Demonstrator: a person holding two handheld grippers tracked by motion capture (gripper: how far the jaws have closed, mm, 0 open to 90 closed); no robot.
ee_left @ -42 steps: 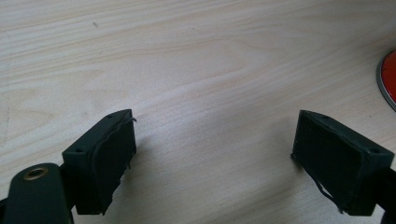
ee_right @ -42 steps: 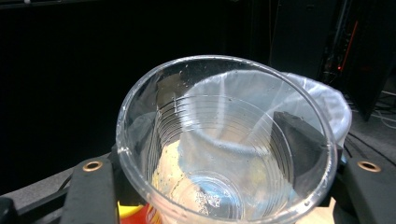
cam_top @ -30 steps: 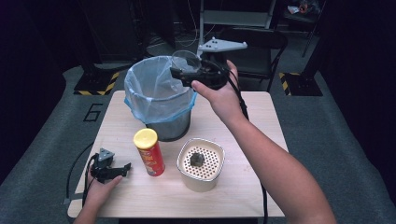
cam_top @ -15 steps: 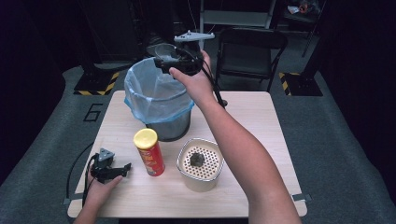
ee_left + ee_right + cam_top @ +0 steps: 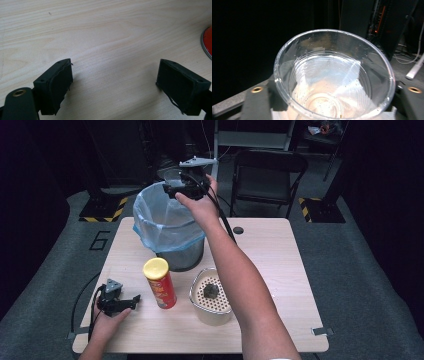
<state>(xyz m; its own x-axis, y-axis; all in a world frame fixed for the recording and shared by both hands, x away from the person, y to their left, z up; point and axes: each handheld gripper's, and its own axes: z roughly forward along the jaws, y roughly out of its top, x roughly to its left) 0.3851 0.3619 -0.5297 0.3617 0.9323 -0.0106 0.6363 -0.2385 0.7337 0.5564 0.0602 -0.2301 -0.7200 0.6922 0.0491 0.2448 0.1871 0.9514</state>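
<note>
A dim room around a pale wood table [image 5: 280, 250]; my right gripper [image 5: 176, 190] holds a clear plastic cup [image 5: 334, 75] over the blue-lined bin [image 5: 165, 220], jaws just easing apart. I judge it light, thin, crushable, best held low on the wall. Left gripper [image 5: 115, 87] gapes wide, empty

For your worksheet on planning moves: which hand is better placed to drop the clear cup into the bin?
Right. The right gripper holds the clear cup above the blue-lined bin. The left gripper rests open on the table, beside the red can.
</note>
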